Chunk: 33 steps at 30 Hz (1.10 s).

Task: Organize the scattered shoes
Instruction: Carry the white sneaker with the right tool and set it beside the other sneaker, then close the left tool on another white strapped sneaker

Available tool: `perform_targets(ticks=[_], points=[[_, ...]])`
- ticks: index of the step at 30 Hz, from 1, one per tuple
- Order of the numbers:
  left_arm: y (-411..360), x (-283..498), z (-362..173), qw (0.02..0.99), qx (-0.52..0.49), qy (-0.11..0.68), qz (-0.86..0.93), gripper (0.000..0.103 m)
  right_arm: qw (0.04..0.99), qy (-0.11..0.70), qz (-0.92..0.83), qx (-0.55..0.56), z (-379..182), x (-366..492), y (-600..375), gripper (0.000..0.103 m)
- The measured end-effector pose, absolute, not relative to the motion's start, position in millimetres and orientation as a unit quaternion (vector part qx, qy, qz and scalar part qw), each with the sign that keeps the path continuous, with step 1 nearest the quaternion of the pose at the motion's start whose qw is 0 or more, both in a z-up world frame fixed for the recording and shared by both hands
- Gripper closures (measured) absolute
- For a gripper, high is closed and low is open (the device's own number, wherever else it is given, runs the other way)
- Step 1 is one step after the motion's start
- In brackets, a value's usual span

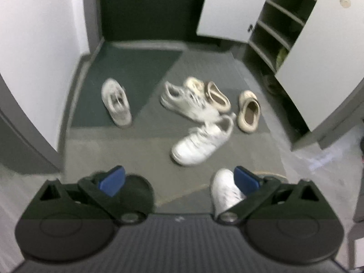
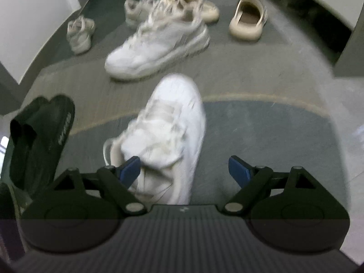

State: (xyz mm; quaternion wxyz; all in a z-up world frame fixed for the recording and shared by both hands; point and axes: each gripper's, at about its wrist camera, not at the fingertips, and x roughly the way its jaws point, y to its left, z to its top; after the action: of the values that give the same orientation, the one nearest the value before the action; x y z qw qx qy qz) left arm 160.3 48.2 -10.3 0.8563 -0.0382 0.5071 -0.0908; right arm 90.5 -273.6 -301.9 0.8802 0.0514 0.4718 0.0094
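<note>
1. My right gripper [image 2: 182, 170] stands wide apart with nothing clamped. A white lace-up leather sneaker [image 2: 168, 136] lies on the floor between and beyond its blue pads; the left pad overlaps the heel in view, the right pad is clear of it.
2. My left gripper [image 1: 179, 179] also gapes wide and empty, pointing down at the floor.
3. Still scattered on the grey floor mat [image 1: 95, 150]: a second white sneaker [image 1: 200, 143], a greyish mesh trainer [image 1: 117, 102] lying apart, another pale trainer [image 1: 184, 102] tangled with a beige slip-on clog [image 1: 218, 96], and a second beige clog [image 1: 249, 111] beside it.
4. The open shoe cabinet with dark shelves [image 1: 282, 20] holds one pair up top; the middle shelves look bare.
5. Black folded slippers [image 2: 43, 136] sit at the left.
6. Judgement: barely started, about six shoes left to shelve.
</note>
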Motion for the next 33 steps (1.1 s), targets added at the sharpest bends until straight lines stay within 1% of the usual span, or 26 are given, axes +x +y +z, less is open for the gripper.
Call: perform_targets(ticks=[5,8,9,10,11,12,14,16,18,21,25,29,33], points=[[30.6,153.0,-8.4,0.869,-0.020,0.484,-0.100,0.000,0.912,0.400,-0.036,0.083,-225.0,96.1,-288.0,0.017],[19.8,146.1,-6.8,0.875,-0.007,0.473,-0.100,0.000,0.911,0.397,-0.100,0.040,-156.8,112.2,-280.5,0.017],[17.4,144.8,-7.3,0.876,-0.003,0.472,-0.101,0.000,0.907,0.404,-0.115,0.042,-145.6,113.1,-279.2,0.014],[14.2,144.6,-8.1,0.875,-0.001,0.474,-0.101,0.000,0.902,0.410,-0.126,0.049,-134.5,113.4,-278.2,0.008],[10.3,143.0,-9.1,0.874,0.003,0.476,-0.100,0.000,0.898,0.415,-0.124,0.074,-124.3,111.6,-278.5,0.001],[9.5,140.5,-9.6,0.874,0.008,0.475,-0.101,0.000,0.896,0.416,-0.118,0.103,-112.6,107.7,-279.4,0.000],[8.0,135.4,-10.6,0.875,0.017,0.472,-0.104,0.000,0.898,0.386,-0.084,0.193,-80.7,86.8,-284.3,0.000],[5.0,132.8,-10.2,0.876,0.025,0.470,-0.107,0.000,0.899,0.369,-0.080,0.222,-58.3,69.4,-285.8,0.000],[2.5,130.7,-13.5,0.875,0.035,0.468,-0.120,0.000,0.900,0.358,-0.082,0.236,-46.8,60.2,-289.5,0.000],[-2.1,133.0,-21.8,0.870,0.046,0.469,-0.144,0.000,0.899,0.314,-0.079,0.294,-19.6,27.1,-303.0,0.000],[-19.2,144.2,-37.4,0.871,0.072,0.455,-0.172,0.000,0.912,0.265,-0.048,0.310,-6.8,0.9,-309.0,0.000],[-48.6,154.8,-51.7,0.884,0.159,0.400,-0.185,0.001,0.912,0.237,-0.053,0.331,-6.8,-11.7,-309.9,0.000],[-83.4,158.4,-71.6,0.888,0.223,0.343,-0.209,0.001,0.887,0.227,-0.040,0.401,-10.6,-15.0,-315.4,0.000]])
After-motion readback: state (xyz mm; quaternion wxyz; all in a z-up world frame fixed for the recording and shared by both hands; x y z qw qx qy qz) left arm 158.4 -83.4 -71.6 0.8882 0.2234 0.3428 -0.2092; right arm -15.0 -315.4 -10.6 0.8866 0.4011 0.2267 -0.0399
